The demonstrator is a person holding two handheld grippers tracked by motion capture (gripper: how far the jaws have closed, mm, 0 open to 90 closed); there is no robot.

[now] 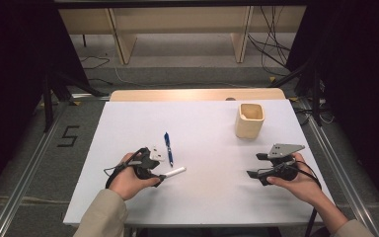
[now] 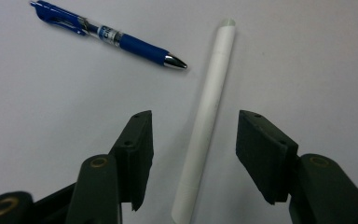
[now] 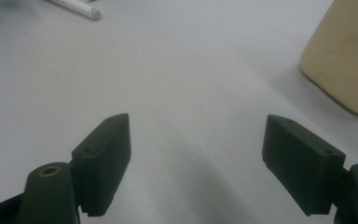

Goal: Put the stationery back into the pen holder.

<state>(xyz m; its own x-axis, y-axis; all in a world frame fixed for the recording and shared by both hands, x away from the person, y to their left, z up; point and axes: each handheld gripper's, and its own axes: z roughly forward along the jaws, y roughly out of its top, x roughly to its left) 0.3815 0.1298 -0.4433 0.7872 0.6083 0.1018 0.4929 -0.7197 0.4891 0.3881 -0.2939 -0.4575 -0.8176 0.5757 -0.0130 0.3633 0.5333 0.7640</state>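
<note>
A white marker (image 2: 208, 107) lies flat on the white table (image 1: 202, 197), running between the jaws of my left gripper (image 2: 193, 156). Neither pad touches it, so the gripper is open around it. From above, the marker (image 1: 173, 173) sticks out to the right of my left gripper (image 1: 153, 170) at the table's front left. A blue pen (image 1: 168, 148) lies just beyond it, also seen as the blue pen (image 2: 107, 35) to the upper left. My right gripper (image 1: 256, 165) hovers low at the front right, and the right gripper (image 3: 198, 172) stands open with bare table between its jaws.
A beige square cup (image 1: 249, 120) stands upright at the table's back right, and the cup (image 3: 345, 56) is close ahead and to the right of my right gripper. Shelving legs and cables lie on the floor beyond the far edge.
</note>
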